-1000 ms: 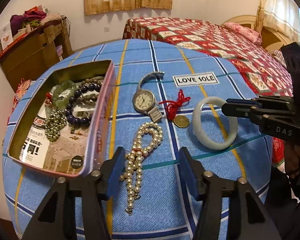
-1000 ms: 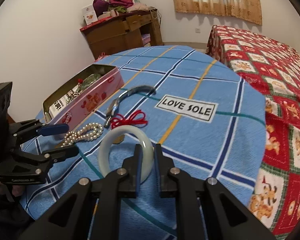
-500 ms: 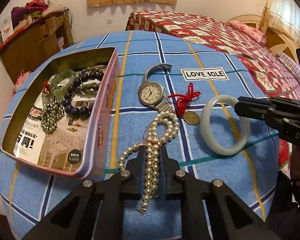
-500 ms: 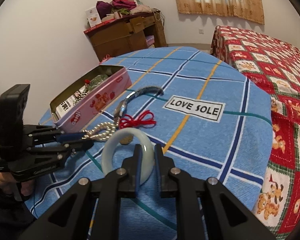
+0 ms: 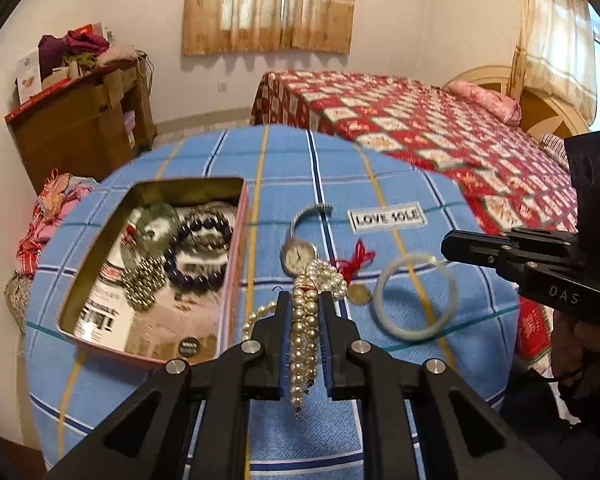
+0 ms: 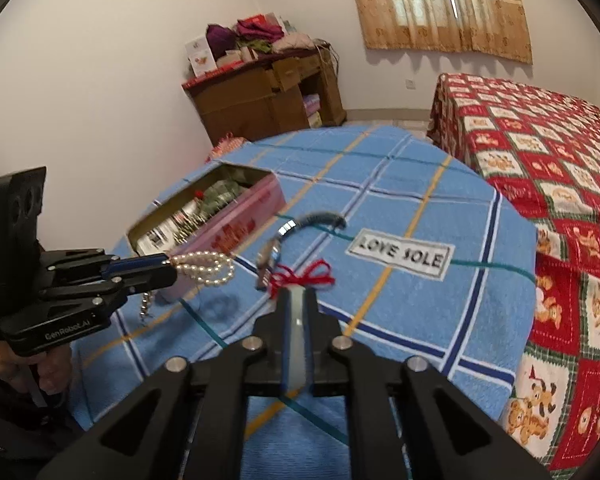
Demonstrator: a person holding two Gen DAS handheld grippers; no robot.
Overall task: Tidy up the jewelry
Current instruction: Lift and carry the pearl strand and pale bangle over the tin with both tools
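We see the pink tin (image 5: 236, 264) at ten o'clock holding dark beads (image 5: 198, 252). Our left gripper (image 5: 305, 312) pinches the pearl necklace (image 5: 304, 340), strand running twelve-to-six; our right gripper (image 6: 296, 312) clamps the jade bangle (image 5: 414, 294) edge-on above the bench (image 6: 420, 300).

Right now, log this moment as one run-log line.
left gripper: shut on white pearl necklace, lifted | right gripper: shut on pale jade bangle | pink tin box: open, holds beads | silver wristwatch: on cloth
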